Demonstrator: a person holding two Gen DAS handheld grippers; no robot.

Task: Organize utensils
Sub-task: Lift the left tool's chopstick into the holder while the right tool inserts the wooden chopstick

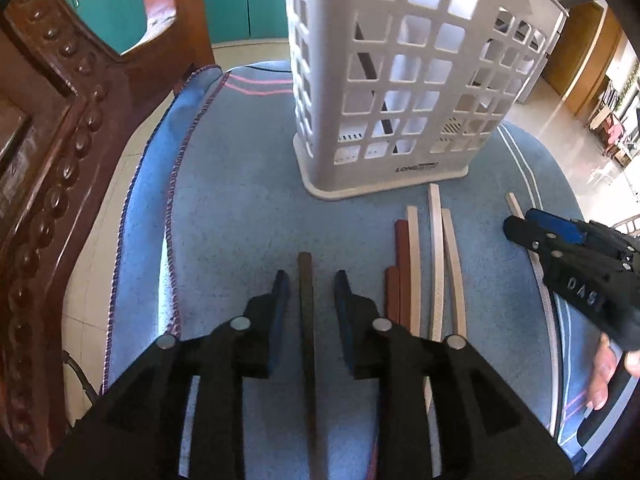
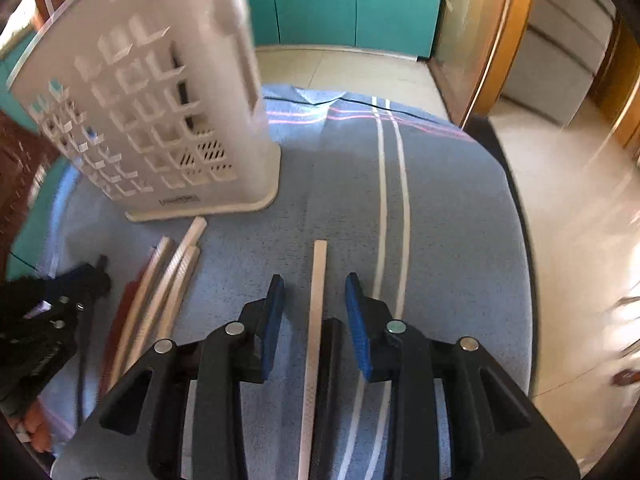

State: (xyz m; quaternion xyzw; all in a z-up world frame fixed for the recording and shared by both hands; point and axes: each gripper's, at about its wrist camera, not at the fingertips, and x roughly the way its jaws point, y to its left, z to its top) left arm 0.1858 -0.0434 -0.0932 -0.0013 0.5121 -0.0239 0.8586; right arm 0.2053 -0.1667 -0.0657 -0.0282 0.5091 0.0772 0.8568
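My left gripper (image 1: 312,280) points down at the blue towel (image 1: 240,208) and stands open. A dark brown chopstick (image 1: 306,308) lies between its blue pads with a gap on each side. To its right lie several chopsticks side by side, some reddish brown (image 1: 402,264) and some pale (image 1: 436,260). The white lattice utensil holder (image 1: 384,92) stands upright behind them, a dark stick showing inside it. My right gripper (image 2: 314,280) is open astride a single pale chopstick (image 2: 318,300), its pads clear of it. The holder (image 2: 168,128) stands to its far left.
A carved dark wooden chair (image 1: 60,160) rises close on the left. The towel's right edge (image 2: 516,216) drops to a tiled floor. Teal cabinets (image 2: 340,0) line the back. A hand (image 1: 604,376) holds the right gripper (image 1: 520,228).
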